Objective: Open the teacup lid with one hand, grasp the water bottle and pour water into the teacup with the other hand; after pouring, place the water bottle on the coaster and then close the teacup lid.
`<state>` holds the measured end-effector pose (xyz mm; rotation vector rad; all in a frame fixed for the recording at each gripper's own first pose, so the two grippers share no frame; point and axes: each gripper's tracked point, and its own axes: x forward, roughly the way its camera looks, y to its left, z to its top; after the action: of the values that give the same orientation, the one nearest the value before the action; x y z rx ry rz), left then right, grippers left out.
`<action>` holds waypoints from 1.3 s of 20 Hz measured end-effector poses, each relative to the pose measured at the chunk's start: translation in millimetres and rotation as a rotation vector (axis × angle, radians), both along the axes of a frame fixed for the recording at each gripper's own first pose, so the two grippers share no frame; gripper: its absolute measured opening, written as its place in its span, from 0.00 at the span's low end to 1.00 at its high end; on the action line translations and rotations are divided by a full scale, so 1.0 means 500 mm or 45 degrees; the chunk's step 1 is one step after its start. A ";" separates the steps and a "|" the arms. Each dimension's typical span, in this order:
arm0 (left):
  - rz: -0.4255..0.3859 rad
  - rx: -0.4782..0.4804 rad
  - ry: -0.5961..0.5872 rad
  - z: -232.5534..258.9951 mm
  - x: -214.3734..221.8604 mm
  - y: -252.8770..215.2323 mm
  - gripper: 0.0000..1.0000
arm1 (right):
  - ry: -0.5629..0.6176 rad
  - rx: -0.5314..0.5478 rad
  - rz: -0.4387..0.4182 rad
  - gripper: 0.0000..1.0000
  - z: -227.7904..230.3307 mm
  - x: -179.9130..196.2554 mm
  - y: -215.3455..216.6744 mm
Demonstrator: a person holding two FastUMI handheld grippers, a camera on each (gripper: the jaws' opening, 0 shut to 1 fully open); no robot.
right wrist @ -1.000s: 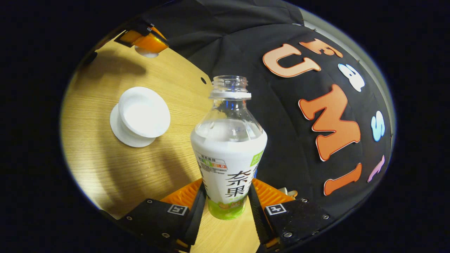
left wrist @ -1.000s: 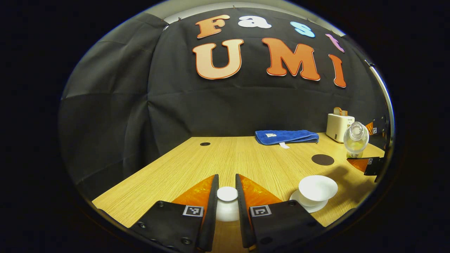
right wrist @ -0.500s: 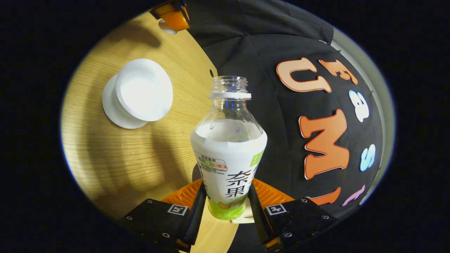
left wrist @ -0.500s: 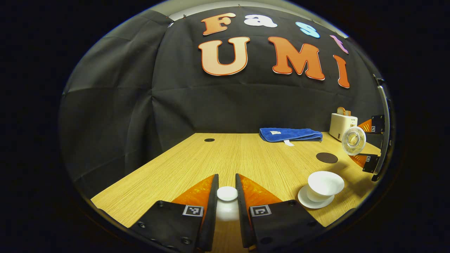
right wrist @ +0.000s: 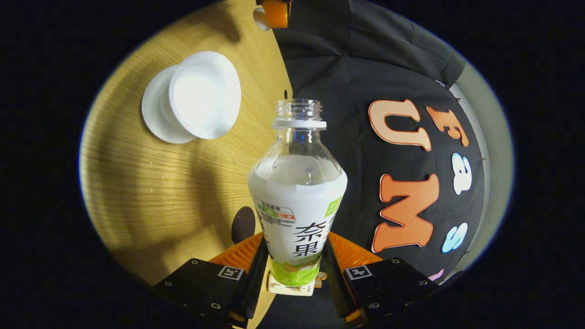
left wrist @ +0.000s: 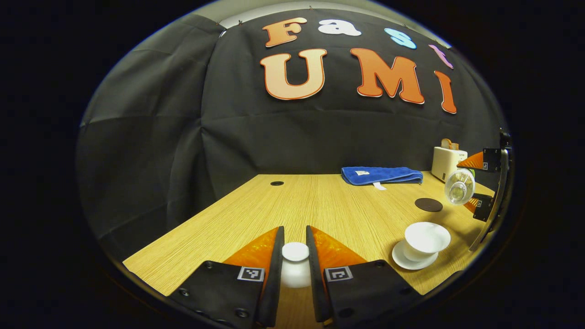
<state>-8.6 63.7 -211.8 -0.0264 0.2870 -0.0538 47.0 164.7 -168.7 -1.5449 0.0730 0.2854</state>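
Now: teacup (left wrist: 426, 239) near table edge (left wrist: 452, 278) | bottle (right wrist: 297, 192) seemingly tilted

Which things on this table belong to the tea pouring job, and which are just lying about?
Part of the job: teacup on its saucer, teacup lid in the left gripper, water bottle in the right gripper, coaster.

Lying about: blue towel, toaster.
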 end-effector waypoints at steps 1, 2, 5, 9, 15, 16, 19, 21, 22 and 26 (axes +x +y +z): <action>0.000 0.000 0.002 -0.001 0.001 0.000 0.34 | -0.015 -0.018 0.009 0.66 0.005 0.000 0.001; -0.001 0.001 0.004 -0.002 0.001 0.001 0.34 | -0.030 -0.037 0.017 0.66 0.006 0.001 0.002; 0.000 0.002 0.000 0.001 -0.004 0.003 0.34 | -0.065 -0.077 0.035 0.66 0.016 0.007 0.000; 0.006 0.009 -0.004 0.002 -0.006 0.012 0.34 | -0.143 -0.152 0.077 0.66 0.033 0.012 0.006; 0.009 0.001 -0.015 0.012 -0.013 0.017 0.34 | -0.192 -0.214 0.125 0.66 0.042 0.018 0.030; 0.008 0.000 -0.017 0.014 -0.014 0.018 0.34 | -0.196 -0.221 0.128 0.66 0.044 0.019 0.030; 0.014 -0.003 -0.025 0.016 -0.011 0.024 0.34 | -0.213 -0.237 0.137 0.66 0.054 0.021 0.030; 0.014 -0.006 -0.019 0.013 -0.013 0.026 0.31 | -0.217 -0.246 0.143 0.66 0.058 0.022 0.031; 0.014 -0.007 -0.019 0.012 -0.014 0.025 0.34 | -0.221 -0.252 0.144 0.66 0.061 0.022 0.030; 0.012 -0.006 -0.026 0.019 -0.016 0.029 0.34 | -0.246 -0.293 0.153 0.66 0.076 0.026 0.028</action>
<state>-16.8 78.0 -202.5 -0.0320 0.2662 -0.0454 59.7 178.6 -130.8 -1.8016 -0.1437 0.2266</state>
